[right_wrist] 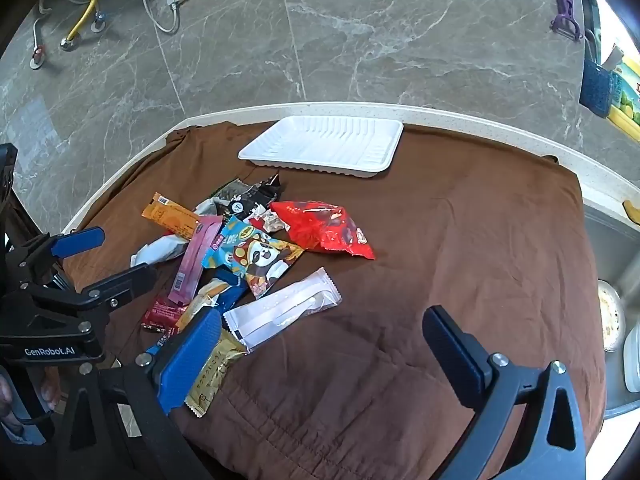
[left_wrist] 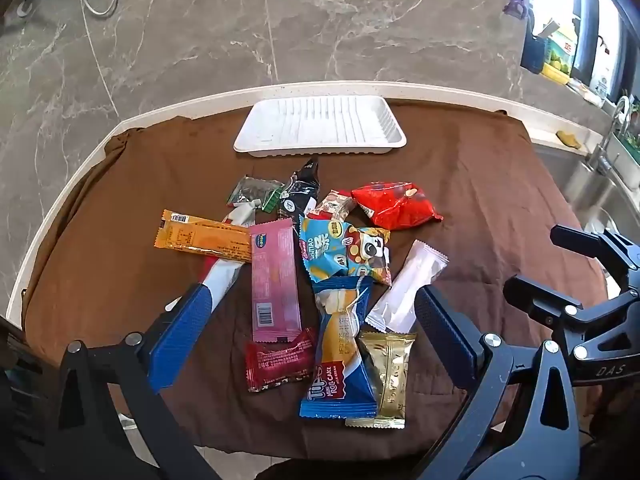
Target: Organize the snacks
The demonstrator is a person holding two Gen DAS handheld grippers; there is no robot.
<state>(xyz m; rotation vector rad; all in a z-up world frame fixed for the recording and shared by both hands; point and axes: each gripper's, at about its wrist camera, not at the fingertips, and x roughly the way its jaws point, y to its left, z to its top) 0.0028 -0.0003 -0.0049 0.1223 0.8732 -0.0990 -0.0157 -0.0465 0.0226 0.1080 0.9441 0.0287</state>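
Note:
A heap of wrapped snacks lies mid-cloth: an orange bar (left_wrist: 204,240), a pink bar (left_wrist: 274,276), a blue panda packet (left_wrist: 344,252), a red packet (left_wrist: 394,204), a white sachet (left_wrist: 408,284), a blue roll-cake pack (left_wrist: 344,352) and a gold packet (left_wrist: 386,376). Behind them sits a white ribbed tray (left_wrist: 320,128) (right_wrist: 324,144) with nothing in it. My left gripper (left_wrist: 310,296) hovers open above the near side of the heap, gripping nothing. My right gripper (right_wrist: 322,316) is open too, just right of the heap over the white sachet (right_wrist: 284,312) and bare cloth.
A brown cloth (left_wrist: 500,200) covers the pale counter, which ends in a curved edge at the left. A sink with a faucet (left_wrist: 612,140) lies to the right. Behind is a marble wall with a socket and cable (right_wrist: 160,12). Bare cloth stretches right of the heap.

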